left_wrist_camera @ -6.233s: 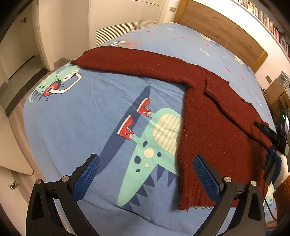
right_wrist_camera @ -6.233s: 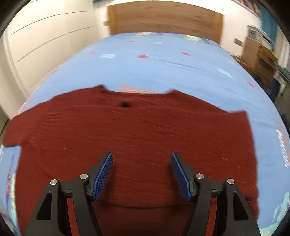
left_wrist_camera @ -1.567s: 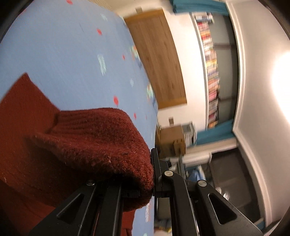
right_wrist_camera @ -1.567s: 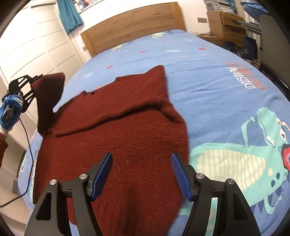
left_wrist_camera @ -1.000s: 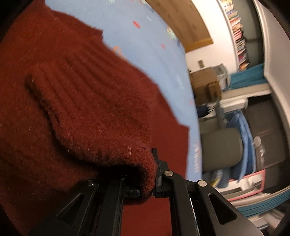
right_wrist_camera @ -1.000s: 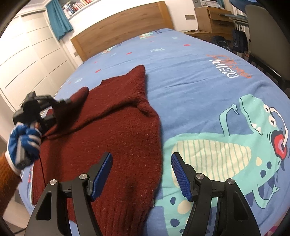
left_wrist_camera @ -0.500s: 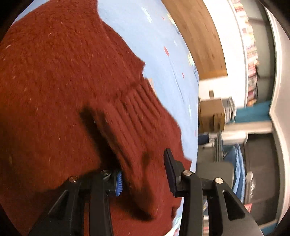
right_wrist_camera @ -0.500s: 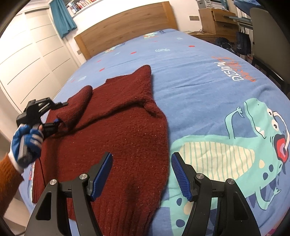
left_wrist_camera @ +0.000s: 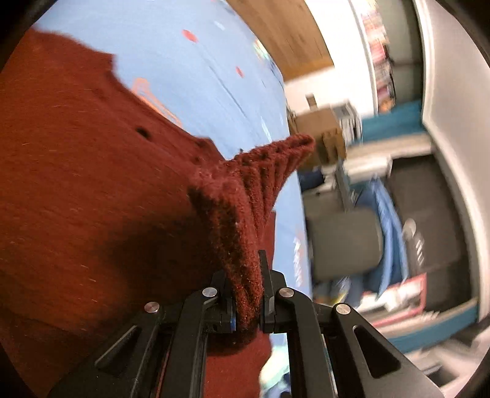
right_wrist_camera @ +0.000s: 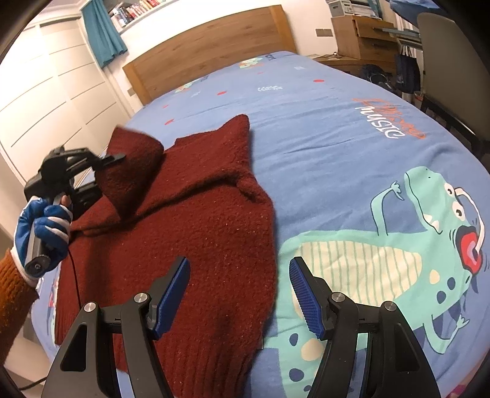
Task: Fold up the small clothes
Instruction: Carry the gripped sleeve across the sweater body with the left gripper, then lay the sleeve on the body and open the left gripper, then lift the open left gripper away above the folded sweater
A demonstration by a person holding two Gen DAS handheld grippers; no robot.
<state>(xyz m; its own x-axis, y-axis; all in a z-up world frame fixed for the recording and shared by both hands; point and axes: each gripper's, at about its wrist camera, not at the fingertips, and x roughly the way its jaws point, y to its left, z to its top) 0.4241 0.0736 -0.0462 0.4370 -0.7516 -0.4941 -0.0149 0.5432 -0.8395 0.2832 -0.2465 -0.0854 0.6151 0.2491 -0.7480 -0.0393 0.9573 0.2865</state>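
A dark red knitted sweater lies on a blue dinosaur-print bedsheet before a wooden headboard, its ribbed cuff pinched and lifted in the closed left gripper, while the right gripper hovers with fingers spread, holding nothing.

1. Orange and white lettering printed on the blue dinosaur-patterned bedsheet, seen upside down in the right wrist view; letters not surely legible.
2. Spines of books on the high wall shelf: too small to read.
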